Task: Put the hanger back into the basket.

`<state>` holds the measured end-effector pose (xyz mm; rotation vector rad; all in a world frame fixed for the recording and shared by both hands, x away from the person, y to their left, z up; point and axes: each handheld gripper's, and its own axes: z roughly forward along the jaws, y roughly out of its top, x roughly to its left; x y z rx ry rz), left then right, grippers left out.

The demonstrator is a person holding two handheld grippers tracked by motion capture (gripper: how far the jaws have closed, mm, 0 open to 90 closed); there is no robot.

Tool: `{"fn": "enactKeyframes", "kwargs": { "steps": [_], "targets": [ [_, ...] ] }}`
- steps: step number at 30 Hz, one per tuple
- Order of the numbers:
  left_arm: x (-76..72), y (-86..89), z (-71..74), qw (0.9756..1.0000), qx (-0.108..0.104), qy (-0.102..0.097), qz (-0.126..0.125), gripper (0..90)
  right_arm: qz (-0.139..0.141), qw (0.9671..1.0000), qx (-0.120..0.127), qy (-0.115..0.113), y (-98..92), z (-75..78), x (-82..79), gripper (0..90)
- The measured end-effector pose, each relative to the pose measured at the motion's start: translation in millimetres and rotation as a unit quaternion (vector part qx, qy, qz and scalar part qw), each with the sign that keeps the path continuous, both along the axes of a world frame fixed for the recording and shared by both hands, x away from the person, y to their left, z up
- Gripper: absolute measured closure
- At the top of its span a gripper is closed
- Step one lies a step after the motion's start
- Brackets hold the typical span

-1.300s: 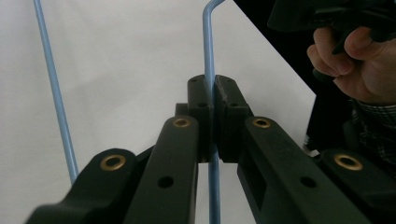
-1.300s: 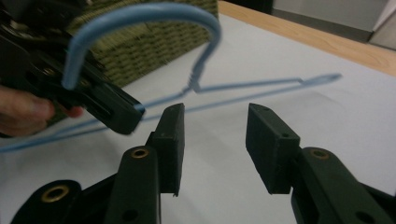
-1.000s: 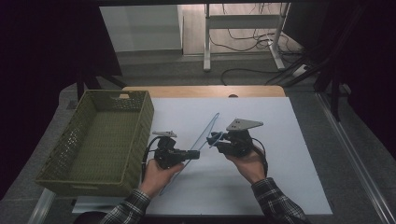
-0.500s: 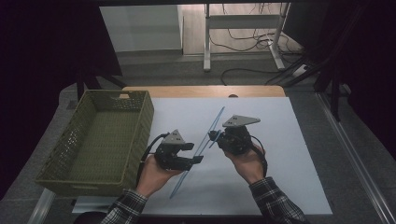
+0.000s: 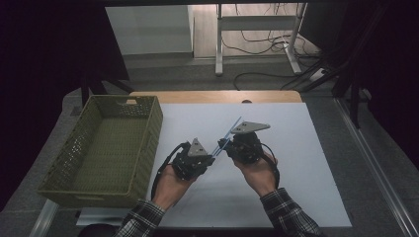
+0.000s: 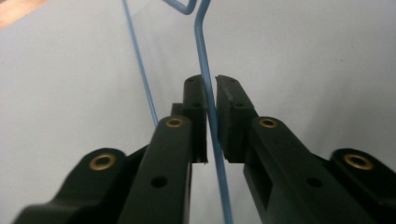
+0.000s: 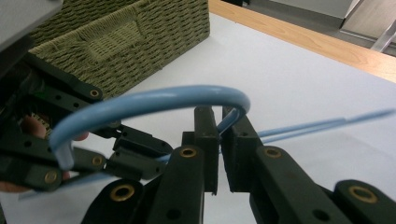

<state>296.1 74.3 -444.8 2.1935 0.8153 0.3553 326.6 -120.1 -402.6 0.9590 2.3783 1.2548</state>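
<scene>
Both grippers clamp the blue wire hanger (image 5: 225,139) above the white table (image 5: 306,163) — left gripper (image 6: 211,100) on its thin rod, right gripper (image 7: 219,122) by the hook — so next, I judge, comes carrying it level toward the green basket (image 5: 104,148).

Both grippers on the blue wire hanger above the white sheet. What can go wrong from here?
1. The thin blue wire hanger sits between the narrow pads of the left gripper; it could pivot or slip out.
2. The right gripper pinches the wire beside the curved hook; the hook could twist round and snag the left gripper close by.
3. The green woven basket stands near; the hanger's long ends could catch on its rim.
</scene>
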Motion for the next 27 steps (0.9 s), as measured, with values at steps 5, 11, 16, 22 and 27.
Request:
{"fn": "enactKeyframes", "kwargs": {
  "steps": [5,11,16,22,27],
  "targets": [
    [3.0,7.3,2.9,0.9995,-0.027,0.015,0.000,87.3,0.001,1.0000,0.004,-0.006,0.4,1.7,-0.7,84.7],
    [9.1,20.4,5.2,0.9938,-0.094,0.059,-0.010,87.6,0.000,0.9991,0.018,-0.039,-1.9,7.6,-5.3,68.1],
    [14.4,31.7,5.6,0.9848,-0.147,0.089,-0.020,87.5,0.002,0.9977,0.040,-0.055,-8.5,7.1,-8.9,61.9],
    [14.5,31.4,4.0,0.9742,-0.188,0.116,-0.043,87.5,0.010,0.9966,0.053,-0.062,-2.6,-1.5,-7.4,73.6],
    [14.0,27.5,2.5,0.9780,-0.171,0.106,-0.057,86.3,0.002,0.9962,0.061,-0.062,-2.0,-3.0,-9.5,85.2]
  ]
}}
